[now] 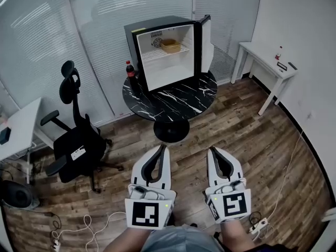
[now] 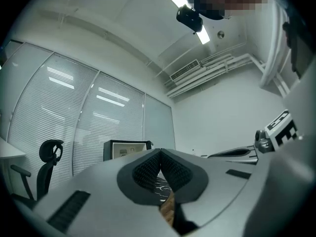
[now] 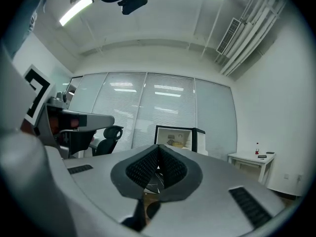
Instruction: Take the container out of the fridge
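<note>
The left gripper view caught only the top of the fridge [image 2: 127, 147] over the left claw [image 2: 160, 152], with its shelf cut off. The head view showed the fridge open on the round tabletop [image 1: 173, 101], and a tan container [image 1: 170, 45], seemingly empty, on the upper shelf. Both the left claw and the right claw [image 1: 211, 150] were pressed together on nothing, well apart from the container.

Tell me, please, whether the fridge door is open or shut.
Open. The fridge door stands swung aside, exposing the white interior and the container on its shelf.
</note>
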